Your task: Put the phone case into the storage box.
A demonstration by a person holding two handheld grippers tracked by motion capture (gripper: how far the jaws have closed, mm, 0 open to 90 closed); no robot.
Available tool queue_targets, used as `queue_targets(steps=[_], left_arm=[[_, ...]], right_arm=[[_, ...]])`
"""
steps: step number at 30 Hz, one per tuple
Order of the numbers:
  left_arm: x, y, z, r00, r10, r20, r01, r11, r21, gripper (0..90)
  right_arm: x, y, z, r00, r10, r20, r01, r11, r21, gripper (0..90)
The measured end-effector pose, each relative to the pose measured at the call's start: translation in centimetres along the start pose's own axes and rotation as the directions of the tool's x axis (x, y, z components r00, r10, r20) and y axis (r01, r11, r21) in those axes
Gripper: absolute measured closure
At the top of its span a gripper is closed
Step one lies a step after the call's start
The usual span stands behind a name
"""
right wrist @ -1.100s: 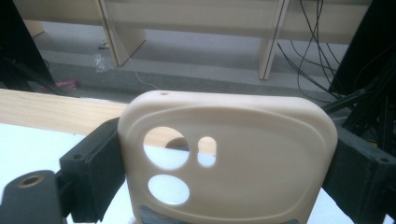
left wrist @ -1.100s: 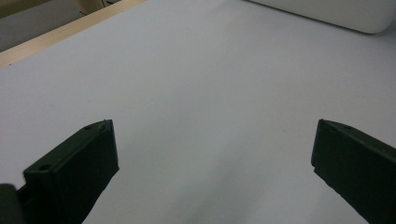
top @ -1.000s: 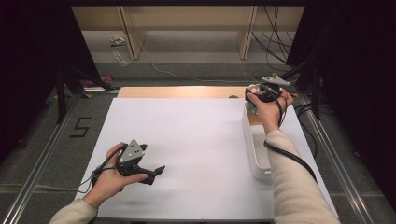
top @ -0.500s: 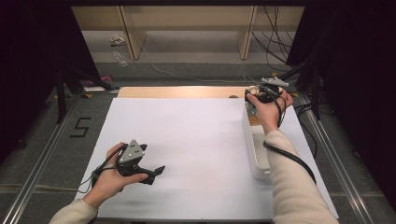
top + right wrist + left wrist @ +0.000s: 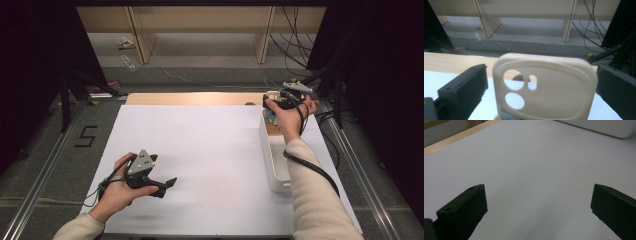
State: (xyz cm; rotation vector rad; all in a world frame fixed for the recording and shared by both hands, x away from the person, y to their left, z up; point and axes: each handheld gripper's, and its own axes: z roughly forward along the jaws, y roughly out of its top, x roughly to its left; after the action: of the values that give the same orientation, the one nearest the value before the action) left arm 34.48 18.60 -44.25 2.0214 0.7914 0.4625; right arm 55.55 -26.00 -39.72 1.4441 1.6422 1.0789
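In the right gripper view, the right claw [image 5: 541,87] stands wide, its jaws having just been opening, with a cream phone case [image 5: 549,92] upright between them. A clear gap shows between the left jaw and the case; the right jaw sits just beside the case's edge, and whether it touches cannot be told, so the case reads as released rather than gripped. The case has three camera cut-outs in its upper left, and no brand or lettering can be read on it. In the high view, this claw [image 5: 274,103] sits at the upper right of the frame, over the far end of a long white bin [image 5: 274,165] that lies along the right side of the tabletop [image 5: 200,145]; the case itself is too small to pick out there. The left claw [image 5: 167,184] rests low at the lower left of that view, on the white tabletop. In the left gripper view its jaws are spread wide with nothing between them, only bare white surface. A "5" [image 5: 86,136] is marked on the floor left of the tabletop.
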Motion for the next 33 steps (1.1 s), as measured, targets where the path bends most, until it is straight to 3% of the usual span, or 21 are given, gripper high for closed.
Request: queue_targets(steps=[4, 14, 33], left_arm=[[0.0, 0.0, 0.0, 1.0000, 0.000, -0.001, 0.000, 1.0000, 0.001, 0.1], [0.0, 0.0, 0.1, 1.0000, 0.000, 0.002, 0.000, 1.0000, 0.000, 0.1], [0.0, 0.0, 0.0, 1.0000, -0.003, -0.002, 0.003, 1.0000, 0.001, 0.2]], right_arm=[[0.0, 0.0, -0.4, 0.9996, -0.014, 0.025, 0.014, 1.000, 0.006, 0.5], [0.0, 0.3, -1.6, 0.9996, -0.017, 0.022, 0.017, 1.000, -0.007, 0.5], [0.2, -0.9, -4.5, 0.9997, -0.024, 0.006, 0.023, 0.999, 0.044, 3.0]])
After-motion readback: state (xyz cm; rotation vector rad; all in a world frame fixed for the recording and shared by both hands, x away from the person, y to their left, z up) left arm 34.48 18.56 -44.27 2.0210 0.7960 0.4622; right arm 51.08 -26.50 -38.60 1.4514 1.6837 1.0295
